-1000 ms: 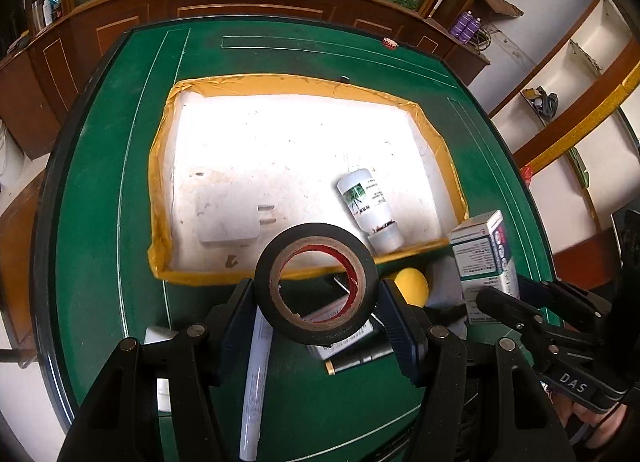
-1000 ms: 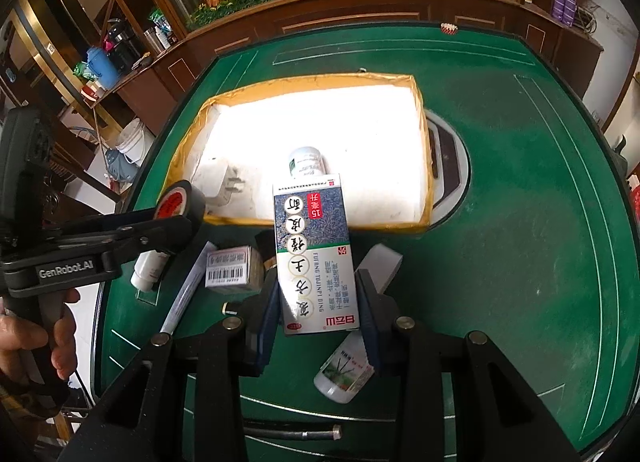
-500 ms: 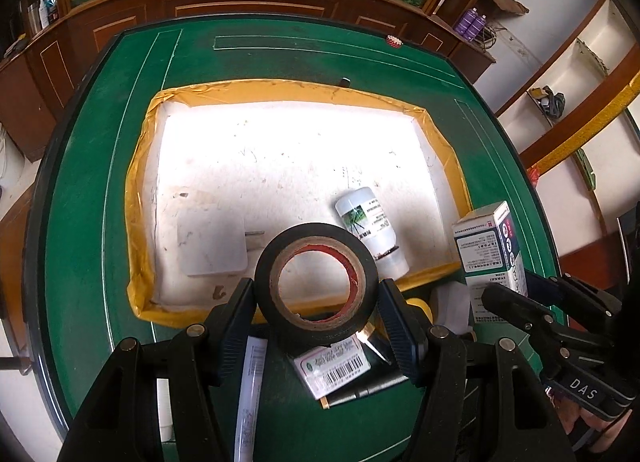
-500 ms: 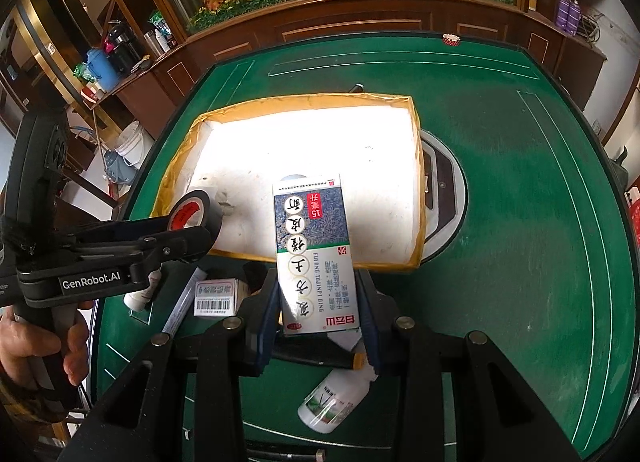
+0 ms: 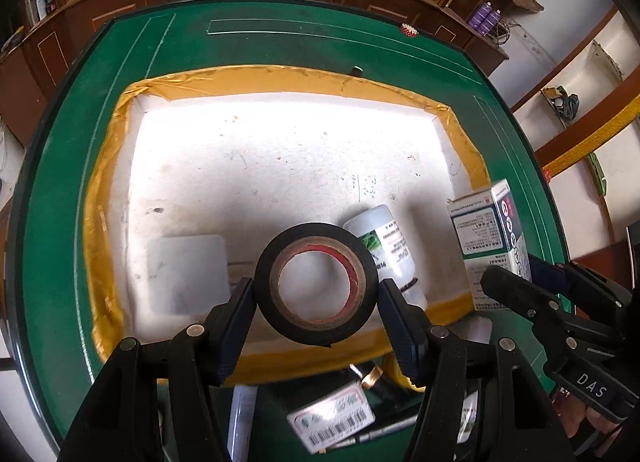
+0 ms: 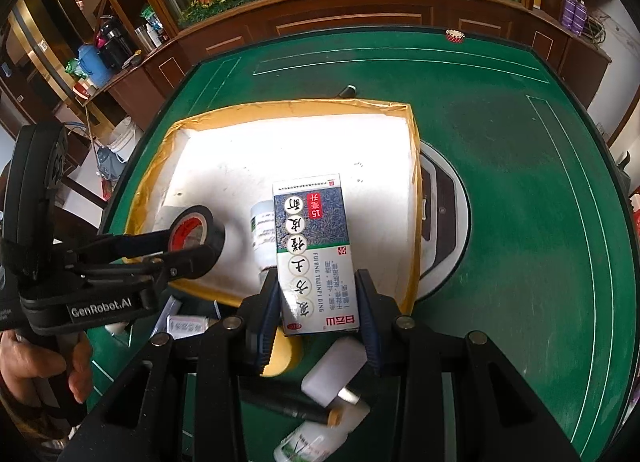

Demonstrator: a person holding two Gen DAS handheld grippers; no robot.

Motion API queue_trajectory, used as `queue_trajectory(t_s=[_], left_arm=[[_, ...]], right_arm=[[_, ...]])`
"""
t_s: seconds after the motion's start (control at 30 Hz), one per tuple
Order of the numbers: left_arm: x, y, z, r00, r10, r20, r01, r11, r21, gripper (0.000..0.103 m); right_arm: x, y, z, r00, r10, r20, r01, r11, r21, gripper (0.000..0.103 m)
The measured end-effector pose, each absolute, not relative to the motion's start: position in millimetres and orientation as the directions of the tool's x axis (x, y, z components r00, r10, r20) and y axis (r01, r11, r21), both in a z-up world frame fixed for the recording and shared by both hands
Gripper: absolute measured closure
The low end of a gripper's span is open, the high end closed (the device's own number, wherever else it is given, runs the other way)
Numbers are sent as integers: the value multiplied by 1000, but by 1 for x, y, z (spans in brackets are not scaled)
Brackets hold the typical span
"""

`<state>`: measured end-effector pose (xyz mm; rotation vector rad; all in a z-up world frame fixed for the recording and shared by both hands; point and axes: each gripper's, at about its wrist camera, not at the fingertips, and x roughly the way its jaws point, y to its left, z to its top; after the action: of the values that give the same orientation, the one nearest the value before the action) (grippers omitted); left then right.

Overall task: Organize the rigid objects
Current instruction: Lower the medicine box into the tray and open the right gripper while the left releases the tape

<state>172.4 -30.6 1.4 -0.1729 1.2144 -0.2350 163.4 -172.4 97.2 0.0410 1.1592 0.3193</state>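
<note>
My left gripper (image 5: 316, 302) is shut on a black tape roll (image 5: 316, 250) with a red core and holds it over the near edge of the white tray (image 5: 100, 198) with yellow taped rim. It also shows in the right wrist view (image 6: 192, 238). My right gripper (image 6: 318, 294) is shut on a medicine box (image 6: 314, 246) with blue pattern, held over the tray's near right part; the box also shows in the left wrist view (image 5: 490, 246). In the tray lie a white bottle (image 5: 384, 250) and a white plug adapter (image 5: 186, 274).
On the green table (image 6: 520, 182) before the tray lie a barcode box (image 5: 332, 418), a yellow object (image 6: 282, 354), a dark pen (image 6: 288, 406), white bottles (image 6: 332, 370) and a white tube (image 5: 240, 418). A round inset panel (image 6: 444, 222) lies right of the tray.
Both grippers have moved forward toward the tray with their loads. The tape roll and the medicine box now hang over the tray's near edge.
</note>
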Motion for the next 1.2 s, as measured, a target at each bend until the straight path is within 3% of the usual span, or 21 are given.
queue_trajectory(t_s=[1.1, 1.2], left_arm=[[174, -35, -24, 289, -251, -924, 91, 968, -234, 37], [171, -31, -20, 294, -257, -920, 86, 966, -243, 37]], right_arm=[[191, -164, 48, 264, 232, -936, -229, 958, 173, 68], [189, -168, 52, 271, 239, -932, -213, 960, 183, 60]])
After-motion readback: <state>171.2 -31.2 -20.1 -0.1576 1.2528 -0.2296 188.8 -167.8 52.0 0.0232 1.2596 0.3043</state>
